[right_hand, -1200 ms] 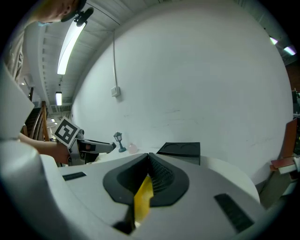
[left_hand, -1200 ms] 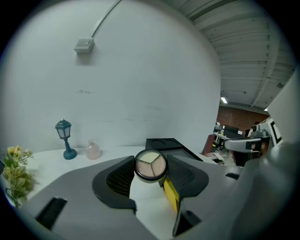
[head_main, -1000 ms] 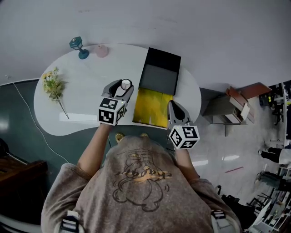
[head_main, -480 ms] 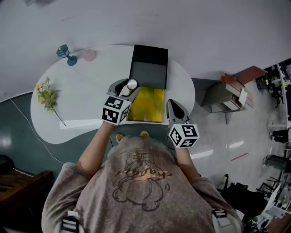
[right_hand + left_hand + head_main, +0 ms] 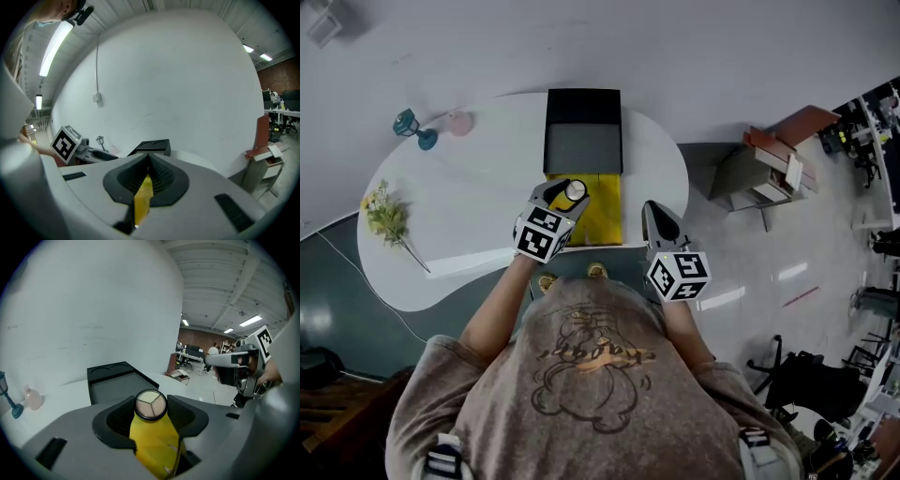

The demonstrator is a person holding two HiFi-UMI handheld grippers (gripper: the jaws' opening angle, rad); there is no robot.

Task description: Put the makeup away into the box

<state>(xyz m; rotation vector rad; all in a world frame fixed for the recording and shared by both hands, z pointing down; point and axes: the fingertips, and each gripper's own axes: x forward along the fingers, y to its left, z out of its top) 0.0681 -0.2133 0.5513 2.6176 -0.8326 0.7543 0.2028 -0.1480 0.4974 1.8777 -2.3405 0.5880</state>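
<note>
A round compact with three cream shades under its clear lid sits between the jaws of my left gripper, which is shut on it. In the head view that gripper holds the compact over the left part of the yellow tray. This tray adjoins the open black box with its grey inside. The box lies just beyond the compact. My right gripper hovers to the right of the yellow tray, jaws together and nothing held.
On the white kidney-shaped table a flower sprig lies at the left. A small teal lamp figure and a pink object stand at the far left. A low shelf unit stands on the floor to the right.
My left gripper has carried the compact to the right, from beside the yellow tray to over it, and tipped lower. The right gripper now stands further right of the tray's edge.
</note>
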